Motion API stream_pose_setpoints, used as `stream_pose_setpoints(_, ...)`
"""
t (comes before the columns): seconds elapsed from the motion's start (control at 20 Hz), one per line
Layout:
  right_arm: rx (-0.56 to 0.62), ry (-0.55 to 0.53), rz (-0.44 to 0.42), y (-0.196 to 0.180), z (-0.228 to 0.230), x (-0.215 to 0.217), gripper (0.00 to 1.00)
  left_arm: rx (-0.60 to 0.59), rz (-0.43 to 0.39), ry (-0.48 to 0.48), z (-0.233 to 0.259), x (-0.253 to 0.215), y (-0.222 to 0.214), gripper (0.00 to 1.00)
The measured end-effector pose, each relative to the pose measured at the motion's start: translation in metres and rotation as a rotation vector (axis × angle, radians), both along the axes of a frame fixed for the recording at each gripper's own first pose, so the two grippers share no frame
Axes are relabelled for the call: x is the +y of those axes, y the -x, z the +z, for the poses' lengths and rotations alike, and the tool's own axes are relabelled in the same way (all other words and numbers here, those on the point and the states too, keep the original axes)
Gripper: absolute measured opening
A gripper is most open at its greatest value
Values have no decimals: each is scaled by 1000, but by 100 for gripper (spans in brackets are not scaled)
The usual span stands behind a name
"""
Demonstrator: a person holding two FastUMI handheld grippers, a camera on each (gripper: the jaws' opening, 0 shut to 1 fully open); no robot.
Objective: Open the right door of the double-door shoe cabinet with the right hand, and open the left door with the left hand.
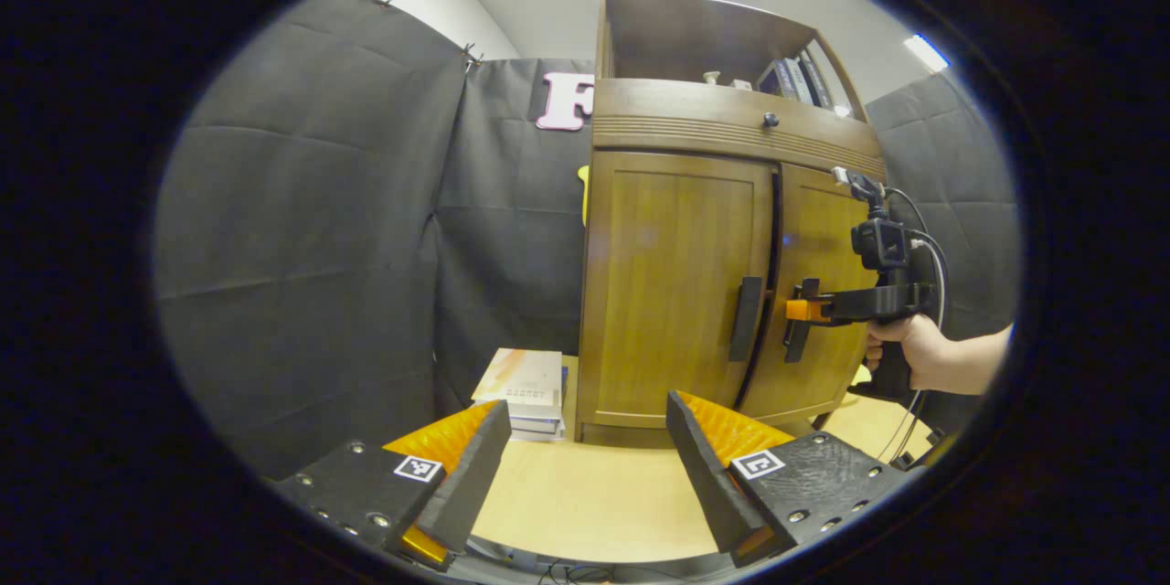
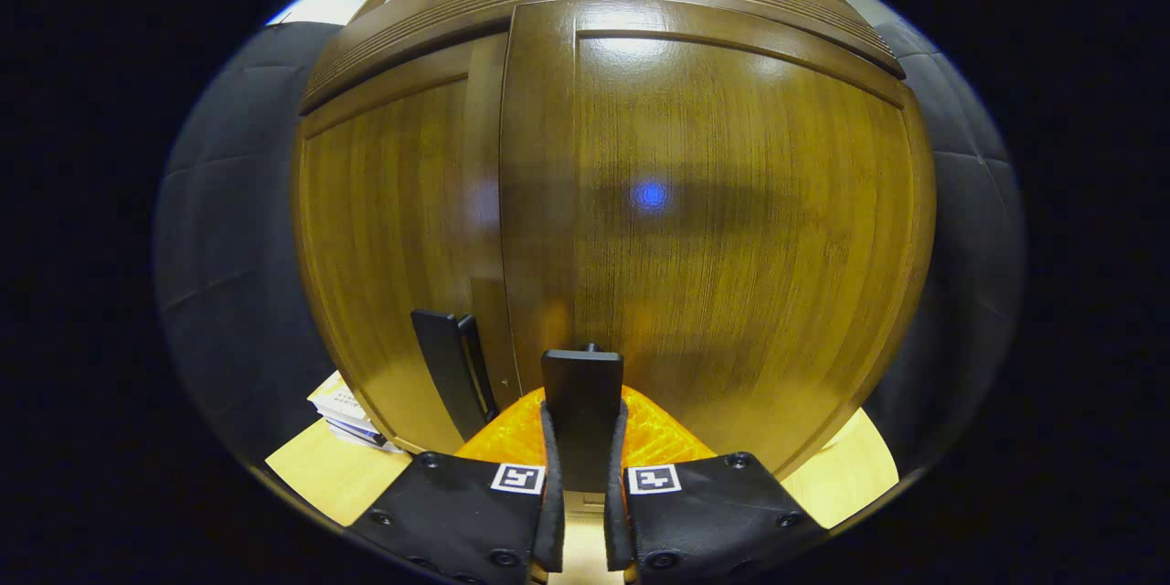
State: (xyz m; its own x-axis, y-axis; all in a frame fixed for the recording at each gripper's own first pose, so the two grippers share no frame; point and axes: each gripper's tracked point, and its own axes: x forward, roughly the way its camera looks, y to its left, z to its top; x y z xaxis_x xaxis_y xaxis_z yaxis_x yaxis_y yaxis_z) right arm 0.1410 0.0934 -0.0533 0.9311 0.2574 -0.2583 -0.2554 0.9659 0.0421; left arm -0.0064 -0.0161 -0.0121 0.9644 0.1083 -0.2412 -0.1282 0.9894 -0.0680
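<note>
A brown wooden shoe cabinet stands on a light wooden table. Its left door carries a black vertical handle and looks flush. The right door stands slightly ajar, with a dark gap along the middle seam. In the left gripper view a hand holds my right gripper, shut on the right door's black handle; in the right gripper view both fingers press on that handle. My left gripper hangs open low in front of the cabinet, apart from it, nothing between its fingers.
A stack of books lies on the table left of the cabinet. Above the doors runs a drawer with a small knob, and an open shelf holds books. Black cloth walls close in behind.
</note>
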Motion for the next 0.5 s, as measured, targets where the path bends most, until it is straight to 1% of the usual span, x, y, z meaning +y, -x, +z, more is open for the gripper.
stream_pose_setpoints(0.2, 1, -10, 19, 6, 11, -11, 19, -13, -29, 13, 2, -6, 3, 100)
stream_pose_setpoints(0.5, 7, -38, 42, 14, 20, -13, 18, -20, -80, 11, 3, -13, 3, 100)
